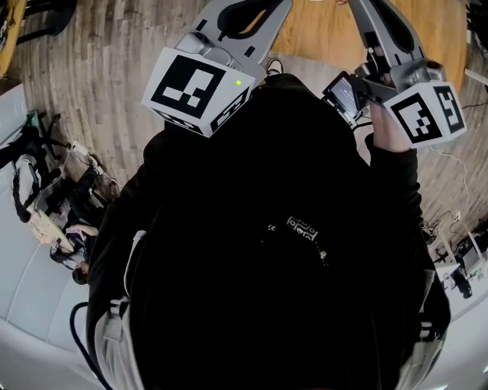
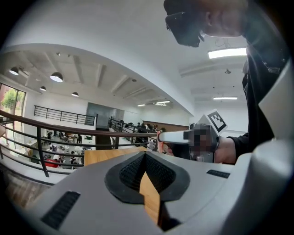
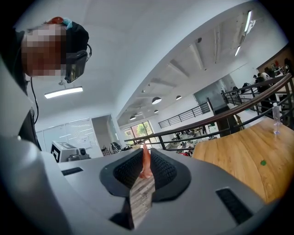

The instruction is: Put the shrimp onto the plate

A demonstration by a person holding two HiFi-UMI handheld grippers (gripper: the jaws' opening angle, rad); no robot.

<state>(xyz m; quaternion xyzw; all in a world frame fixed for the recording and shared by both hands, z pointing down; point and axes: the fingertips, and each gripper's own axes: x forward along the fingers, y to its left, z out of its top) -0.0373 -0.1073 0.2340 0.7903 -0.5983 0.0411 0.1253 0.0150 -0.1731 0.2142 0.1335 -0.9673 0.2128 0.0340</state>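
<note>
A small orange-pink shrimp (image 3: 145, 164) is pinched between the dark ribbed pads of my right gripper (image 3: 146, 153), which is shut on it. The left gripper view shows that gripper's pale jaws from the side, with an orange bit of the shrimp (image 2: 159, 137) at their tip. My left gripper (image 2: 145, 155) is shut, its pads meeting at the tip with nothing between them. In the head view both grippers are raised in front of the person's dark jacket, the left gripper (image 1: 242, 9) and the right gripper (image 1: 364, 9) reaching past the top edge. No plate is in view.
A wooden table (image 3: 248, 156) lies to the right in the right gripper view, with a small clear bottle (image 3: 274, 120) and a green dot (image 3: 262, 162) on it. A dark railing (image 2: 55, 133) runs behind. Cables and gear lie on the floor (image 1: 53, 198).
</note>
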